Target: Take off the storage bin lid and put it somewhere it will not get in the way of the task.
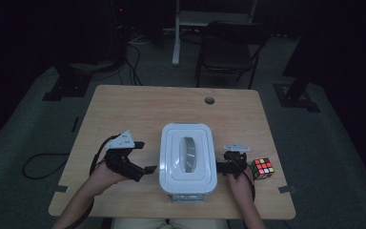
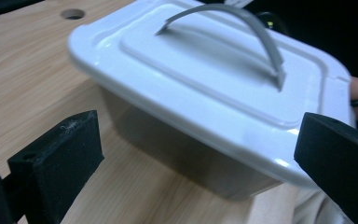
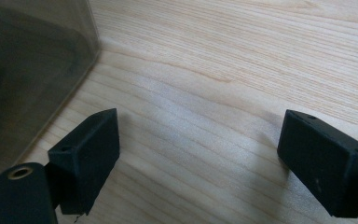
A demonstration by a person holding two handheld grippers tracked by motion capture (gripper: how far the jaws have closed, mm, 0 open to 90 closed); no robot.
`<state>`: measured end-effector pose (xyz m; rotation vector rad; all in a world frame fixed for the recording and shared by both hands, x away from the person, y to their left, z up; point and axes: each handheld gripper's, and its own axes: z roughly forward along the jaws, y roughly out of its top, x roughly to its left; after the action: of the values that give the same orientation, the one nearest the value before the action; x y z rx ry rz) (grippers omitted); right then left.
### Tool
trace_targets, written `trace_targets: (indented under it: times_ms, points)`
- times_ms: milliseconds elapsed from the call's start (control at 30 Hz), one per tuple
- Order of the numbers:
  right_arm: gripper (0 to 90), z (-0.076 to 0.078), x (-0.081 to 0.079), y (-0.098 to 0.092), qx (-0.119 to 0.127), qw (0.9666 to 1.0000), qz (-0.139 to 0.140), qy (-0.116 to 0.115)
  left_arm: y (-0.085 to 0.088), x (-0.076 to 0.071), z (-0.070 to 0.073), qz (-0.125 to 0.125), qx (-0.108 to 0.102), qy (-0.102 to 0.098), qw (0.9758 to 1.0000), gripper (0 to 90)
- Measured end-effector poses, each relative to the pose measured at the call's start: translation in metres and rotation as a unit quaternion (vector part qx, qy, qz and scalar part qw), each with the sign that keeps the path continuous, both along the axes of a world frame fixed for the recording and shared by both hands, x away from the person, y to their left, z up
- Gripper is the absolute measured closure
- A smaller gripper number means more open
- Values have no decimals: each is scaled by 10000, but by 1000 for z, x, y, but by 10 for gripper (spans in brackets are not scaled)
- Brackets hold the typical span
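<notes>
I have the white plastic storage box with its lidded top and grey arched handle (image 1: 188, 159) sitting at the near middle of the pale wood-grain counter (image 1: 138, 109), its short end close to the front edge. That spot suits me: it lies between my two hands, so either side can be reached without stretching.

My left hand-held gripper (image 1: 144, 156) sits at nine o'clock of the box, jaws spread wide and holding nothing, tilted in toward the box's long side. In the left gripper view the lid (image 2: 205, 79) and its handle (image 2: 242, 28) fill the gap between the jaws, which I read as lining up on the near left corner or the lid rim. My right hand-held gripper (image 1: 226, 161) is at three o'clock, just beside the box, jaws also apart and empty. The right gripper view looks down at bare wood, with the box's smoky translucent wall (image 3: 32, 70) at the left edge, so this one is low and close to the counter, probably ready to steady the side.

A multicoloured puzzle cube (image 1: 262, 168) rests at three o'clock beyond the right gripper, near it but apart from the box.

The counter has a round cable hole (image 1: 209, 100) at twelve o'clock. The room is dim, with dark carpet, a black folding chair (image 1: 228, 47) behind the counter and loose cables (image 1: 43, 167) on the floor.
</notes>
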<state>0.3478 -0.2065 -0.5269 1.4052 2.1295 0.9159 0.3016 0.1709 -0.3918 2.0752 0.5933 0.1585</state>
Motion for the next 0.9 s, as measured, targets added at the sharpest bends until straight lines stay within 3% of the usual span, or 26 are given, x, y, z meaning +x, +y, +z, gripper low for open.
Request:
trace_targets:
  times_ms: [300,900]
  points:
    - [126,0,0,0,0,10000,-1,0,-27,2,0,-412,-83,10,9991,17]
    - [126,0,0,0,-1,10000,0,-1,-76,11,-3,-911,119,145,9957,25]
